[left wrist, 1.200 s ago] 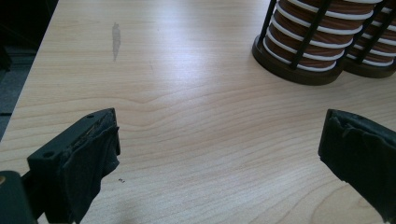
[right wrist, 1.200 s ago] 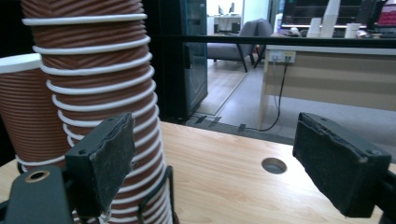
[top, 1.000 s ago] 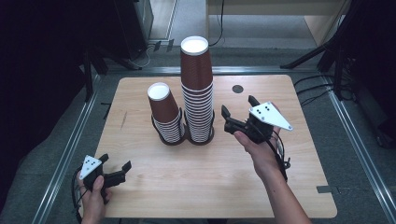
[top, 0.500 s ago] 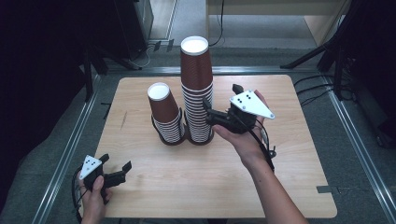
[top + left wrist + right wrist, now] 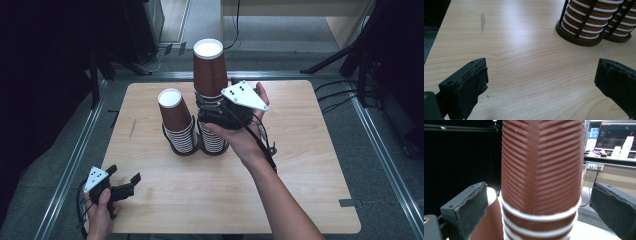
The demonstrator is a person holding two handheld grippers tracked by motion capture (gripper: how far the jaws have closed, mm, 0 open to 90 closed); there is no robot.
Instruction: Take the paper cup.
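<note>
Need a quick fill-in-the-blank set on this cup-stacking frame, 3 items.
1. The right gripper has its fingers on either side of the ____ stack of cups.
2. The shorter stack of cups stands to the ____ of it in the high view.
3. The left gripper is open over bare ____.

Missing words: taller; left; table

Tall stack of ribbed brown paper cups [image 5: 210, 95] stands upright mid-table.

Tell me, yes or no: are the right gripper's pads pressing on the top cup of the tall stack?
No: in the right gripper view the right gripper stands open, gaps showing between both pads and the top cup.
</note>
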